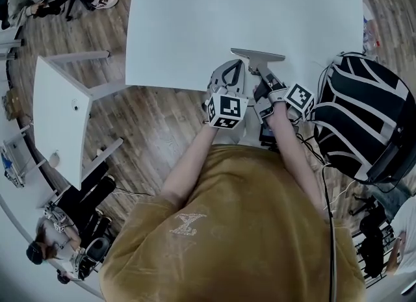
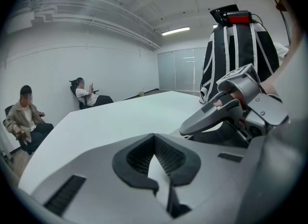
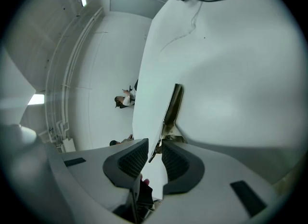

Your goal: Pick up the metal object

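**Grasp Made, Lift Pending**

Head view: the metal object [image 1: 257,56] lies at the near edge of the table [image 1: 195,21], with the right gripper [image 1: 264,83] on its stem.
Left gripper view: the left gripper [image 2: 155,143] has its fingers together, empty.
Right gripper view: fingers apparently clamped on the stem.
Next: raise it straight up.

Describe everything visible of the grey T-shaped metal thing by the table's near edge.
The grey T-shaped metal object has a long, flat crossbar and a short stem, with a dull, slightly shiny finish. The right hand-held gripper is closed on the stem, and the crossbar lies at the end away from the person. The object sits over the white table near its front edge. Whether it rests on the surface or is lifted cannot be told.
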